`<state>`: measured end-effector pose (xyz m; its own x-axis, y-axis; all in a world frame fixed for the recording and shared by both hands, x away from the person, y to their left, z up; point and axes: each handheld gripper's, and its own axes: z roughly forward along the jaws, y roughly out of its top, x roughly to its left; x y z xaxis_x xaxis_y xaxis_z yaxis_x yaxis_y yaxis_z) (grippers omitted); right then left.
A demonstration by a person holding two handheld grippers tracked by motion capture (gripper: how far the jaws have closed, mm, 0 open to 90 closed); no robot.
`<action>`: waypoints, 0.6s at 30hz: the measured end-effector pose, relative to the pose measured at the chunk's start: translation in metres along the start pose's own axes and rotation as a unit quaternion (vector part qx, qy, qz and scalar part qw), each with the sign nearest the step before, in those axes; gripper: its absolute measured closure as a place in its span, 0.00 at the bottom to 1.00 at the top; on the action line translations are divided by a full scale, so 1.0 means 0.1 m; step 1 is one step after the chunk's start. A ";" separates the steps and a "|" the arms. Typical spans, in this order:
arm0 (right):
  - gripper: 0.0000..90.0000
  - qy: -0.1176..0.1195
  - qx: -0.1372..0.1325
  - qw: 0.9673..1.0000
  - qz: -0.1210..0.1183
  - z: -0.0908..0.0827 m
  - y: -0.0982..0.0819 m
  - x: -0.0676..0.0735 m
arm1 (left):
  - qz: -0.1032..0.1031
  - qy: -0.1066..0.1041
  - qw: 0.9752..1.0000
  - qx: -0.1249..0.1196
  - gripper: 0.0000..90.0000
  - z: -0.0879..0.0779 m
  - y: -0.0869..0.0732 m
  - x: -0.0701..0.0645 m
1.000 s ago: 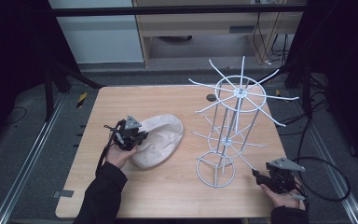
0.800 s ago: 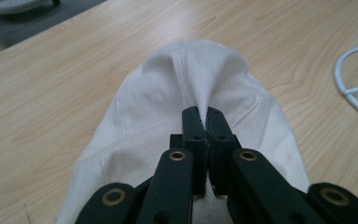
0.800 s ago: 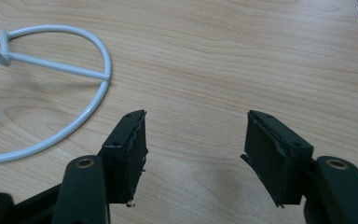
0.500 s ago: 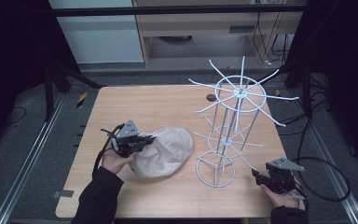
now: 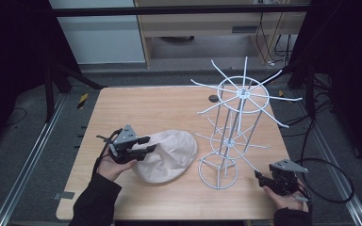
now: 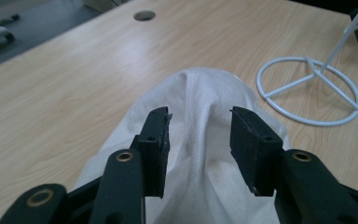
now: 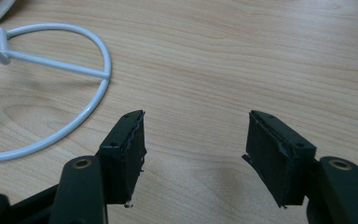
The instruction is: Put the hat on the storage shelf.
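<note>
A cream cloth cap (image 5: 169, 151) lies bunched on the wooden table (image 5: 160, 103), left of a white wire rack (image 5: 238, 94). My left gripper (image 5: 149, 144) hovers at the cap's left edge. Its jaws have just been opening. In the left gripper view a raised fold of the cap (image 6: 205, 88) runs between the parted jaws of the left gripper (image 6: 199, 116), and the pads do not press on it. My right gripper (image 5: 259, 178) rests near the table's front right corner, by the rack's base ring (image 7: 51, 93). The right gripper (image 7: 196, 122) has just been opening slightly, with only bare wood between its jaws.
The rack's spokes (image 5: 207, 87) fan out widely over the right half of the table. A small dark hole (image 5: 213, 98) marks the tabletop behind the rack. The rack's base ring (image 6: 307, 93) stands just right of the cap. Bare wood stretches across the table's back left.
The left gripper dragged the cap a little toward the front, then parted its jaws and let go of the fabric. The right hand stayed where it was.
</note>
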<state>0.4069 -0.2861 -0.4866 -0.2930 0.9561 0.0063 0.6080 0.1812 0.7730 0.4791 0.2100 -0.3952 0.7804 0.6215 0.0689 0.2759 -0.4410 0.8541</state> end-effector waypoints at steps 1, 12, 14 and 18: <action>0.42 0.001 0.001 1.000 0.001 0.00 0.00 0.00 | -0.012 0.013 1.000 -0.008 0.67 -0.14 -0.01 -0.06; 0.48 0.005 0.001 1.000 -0.001 -0.01 0.00 0.01 | -0.049 0.027 0.998 0.024 1.00 -0.10 -0.37 -0.58; 0.49 0.006 0.000 1.000 -0.004 -0.01 0.01 0.01 | -0.055 0.030 0.998 0.032 1.00 -0.03 -0.42 -0.62; 0.50 0.006 -0.003 1.000 -0.006 -0.02 0.01 0.01 | -0.052 0.036 0.996 0.071 1.00 0.16 -0.55 -0.69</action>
<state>0.4061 -0.2855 -0.4848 -0.3092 0.9510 0.0047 0.5998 0.1912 0.7770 0.4188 0.1809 -0.4550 0.7027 0.7110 0.0251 0.4330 -0.4554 0.7779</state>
